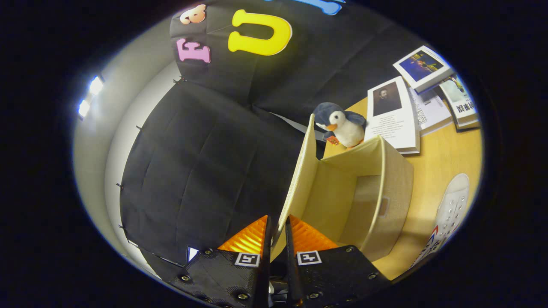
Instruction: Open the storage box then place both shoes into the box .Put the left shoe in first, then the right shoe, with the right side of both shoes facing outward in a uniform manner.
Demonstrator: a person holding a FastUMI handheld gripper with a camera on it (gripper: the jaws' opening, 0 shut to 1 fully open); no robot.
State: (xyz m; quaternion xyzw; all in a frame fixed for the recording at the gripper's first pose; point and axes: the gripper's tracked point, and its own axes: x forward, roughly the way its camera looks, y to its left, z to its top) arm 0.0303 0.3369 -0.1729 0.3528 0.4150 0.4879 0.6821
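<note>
**Gripper pinching raised lid edge, box open**

Gripper (276, 239), bottom centre of frame: fingers nearly pressed together, both clamped on the lower edge of the storage box lid (297, 175). Lid stands upright, rising from the fingers toward frame centre.

Storage box (391, 201) sits just right of the fingers, open. Inner walls visible, nothing visible inside; floor partly hidden by the near rim. Handle slot shows in the far wall.

Open room: left of the lid there is just the booth wall, no objects. Right of the box, a strip of bare table (445, 158).

One white shoe (449, 214) lies on the table at lower right of frame, near the box but apart from it, cut off at the view's edge; can't tell left or right shoe.

Plush penguin (340, 124) sits behind the box's far corner. Books (396, 113) spread beyond it, upper right, some overlapping.
</note>
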